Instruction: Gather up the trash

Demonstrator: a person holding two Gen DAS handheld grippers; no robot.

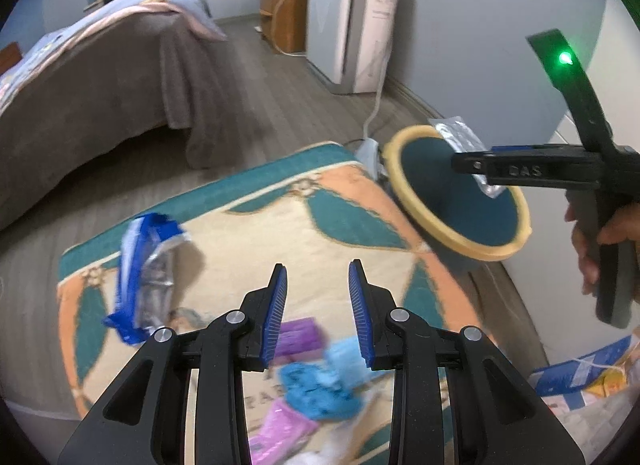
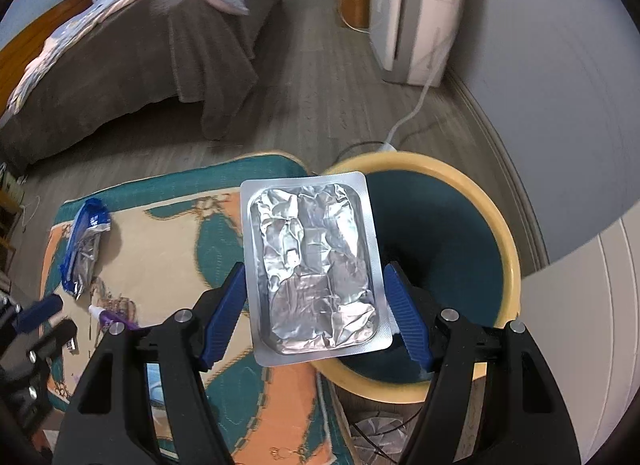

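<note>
A patterned rug (image 1: 248,225) covers grey plank floor (image 1: 256,77), bed (image 1: 92,77) far left; right gripper (image 2: 314,297) clamps a foil blister pack (image 2: 312,265) over the yellow-rimmed bin (image 2: 448,249), left gripper (image 1: 318,305) parted, empty

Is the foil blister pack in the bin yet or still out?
Out. The foil blister pack is held between the right gripper pads, above the yellow-rimmed bin, partly over its opening.
</note>
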